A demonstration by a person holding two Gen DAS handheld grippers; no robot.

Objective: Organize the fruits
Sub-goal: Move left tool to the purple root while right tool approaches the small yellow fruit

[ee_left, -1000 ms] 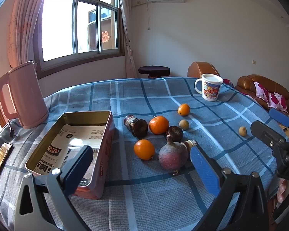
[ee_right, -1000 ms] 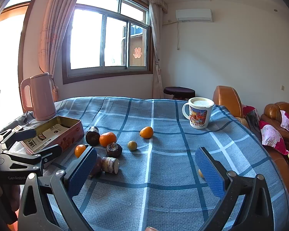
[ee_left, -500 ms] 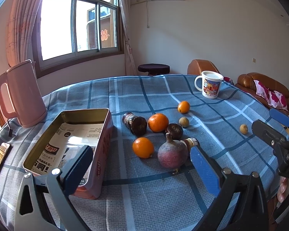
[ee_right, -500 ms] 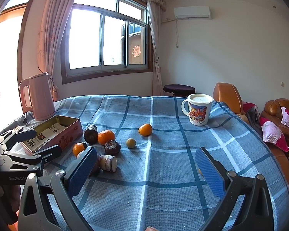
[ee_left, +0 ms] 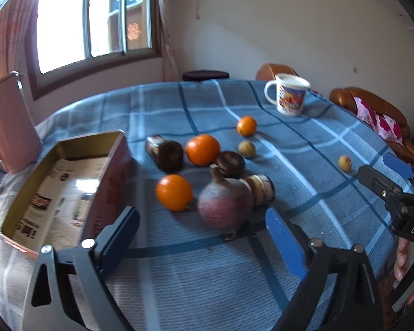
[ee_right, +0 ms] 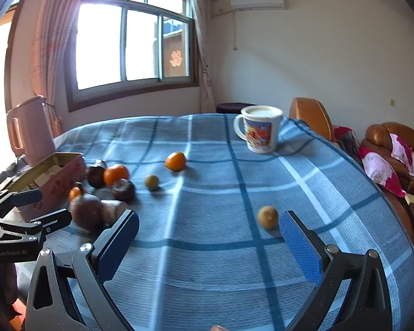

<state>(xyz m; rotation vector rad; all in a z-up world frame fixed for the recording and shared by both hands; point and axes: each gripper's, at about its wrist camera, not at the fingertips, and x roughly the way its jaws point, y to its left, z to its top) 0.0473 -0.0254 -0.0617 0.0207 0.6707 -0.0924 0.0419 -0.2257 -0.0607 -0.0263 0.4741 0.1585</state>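
Fruits lie on a blue plaid tablecloth (ee_left: 207,275). In the left wrist view my open, empty left gripper (ee_left: 201,242) sits just in front of a reddish pomegranate (ee_left: 225,204), with an orange (ee_left: 174,191) to its left. Behind are another orange (ee_left: 202,149), dark mangosteens (ee_left: 230,164), a small orange (ee_left: 246,125) and two small yellow fruits (ee_left: 246,149). An open metal tin (ee_left: 66,182) stands at the left. My open, empty right gripper (ee_right: 207,242) is low over the cloth, with a small yellow fruit (ee_right: 267,216) just inside its right finger.
A pink kettle (ee_right: 30,129) stands at the far left behind the tin. A white printed mug (ee_right: 260,131) stands at the back of the table. Brown leather chairs (ee_right: 394,143) stand off the right edge. A dark cut fruit (ee_left: 167,153) lies by the tin.
Both grippers have moved forward and down toward the fruits. The pomegranate is nearer the left gripper and the small yellow fruit has come into view by the right finger.
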